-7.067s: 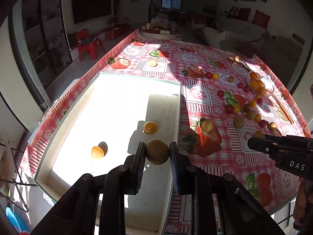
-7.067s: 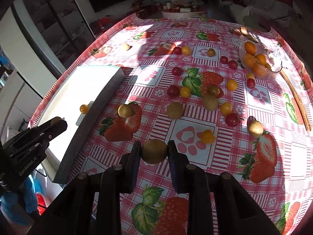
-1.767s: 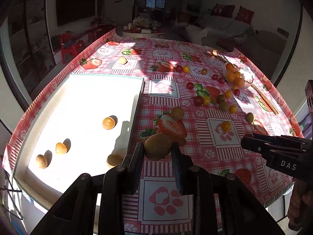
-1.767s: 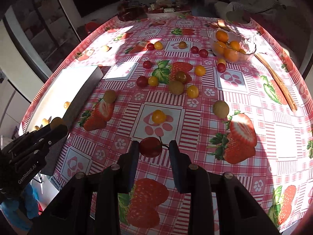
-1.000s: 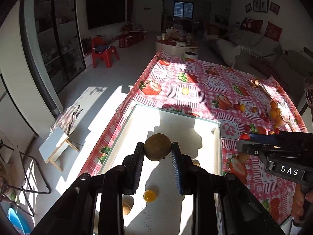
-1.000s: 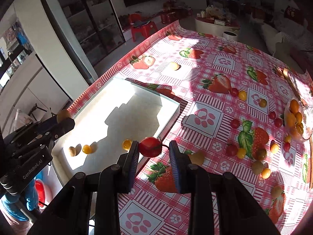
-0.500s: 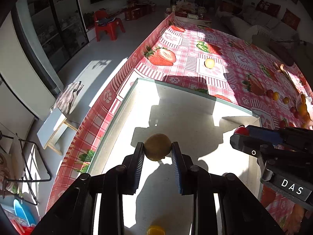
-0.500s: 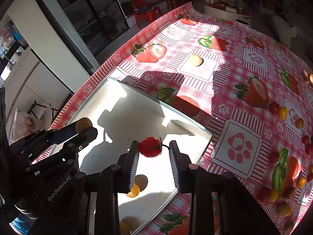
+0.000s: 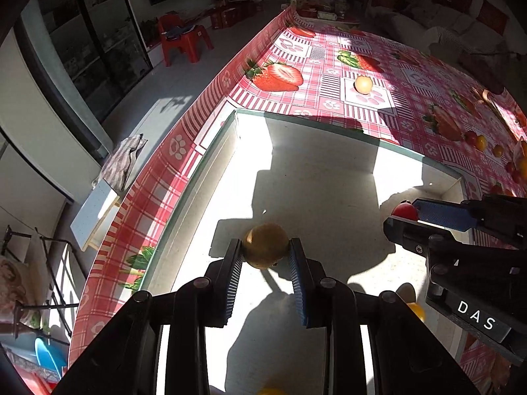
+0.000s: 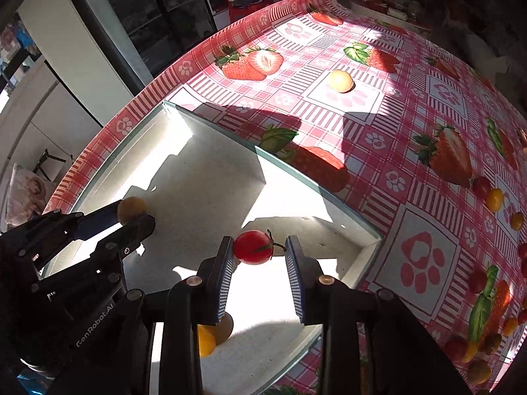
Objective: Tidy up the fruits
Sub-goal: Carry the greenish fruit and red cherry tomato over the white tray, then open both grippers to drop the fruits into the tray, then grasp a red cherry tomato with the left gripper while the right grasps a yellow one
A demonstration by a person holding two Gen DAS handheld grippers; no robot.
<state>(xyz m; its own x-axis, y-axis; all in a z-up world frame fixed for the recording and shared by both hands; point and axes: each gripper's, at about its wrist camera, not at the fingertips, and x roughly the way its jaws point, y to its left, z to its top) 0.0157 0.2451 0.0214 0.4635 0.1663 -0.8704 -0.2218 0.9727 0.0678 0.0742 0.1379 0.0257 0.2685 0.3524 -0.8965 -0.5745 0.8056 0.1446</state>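
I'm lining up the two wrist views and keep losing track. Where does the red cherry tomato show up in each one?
Left wrist view: red cherry tomato at the right edge, at the tip of the right gripper reaching in over the white tray.
Right wrist view: it sits centre, between that gripper's own jaws.
Shared landmark: the lone pale yellow fruit on the tablecloth beyond the tray.

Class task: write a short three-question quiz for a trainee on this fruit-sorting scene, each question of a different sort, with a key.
1. True or false: the left gripper holds a brown fruit over the white tray.
2. Multiple choice: the right gripper has between its fingers A) a yellow tomato, B) a red tomato, C) nothing.
3. Fill in: the lone pale fruit beyond the tray lies on the ____.

Key: 1 true; 2 B; 3 tablecloth.
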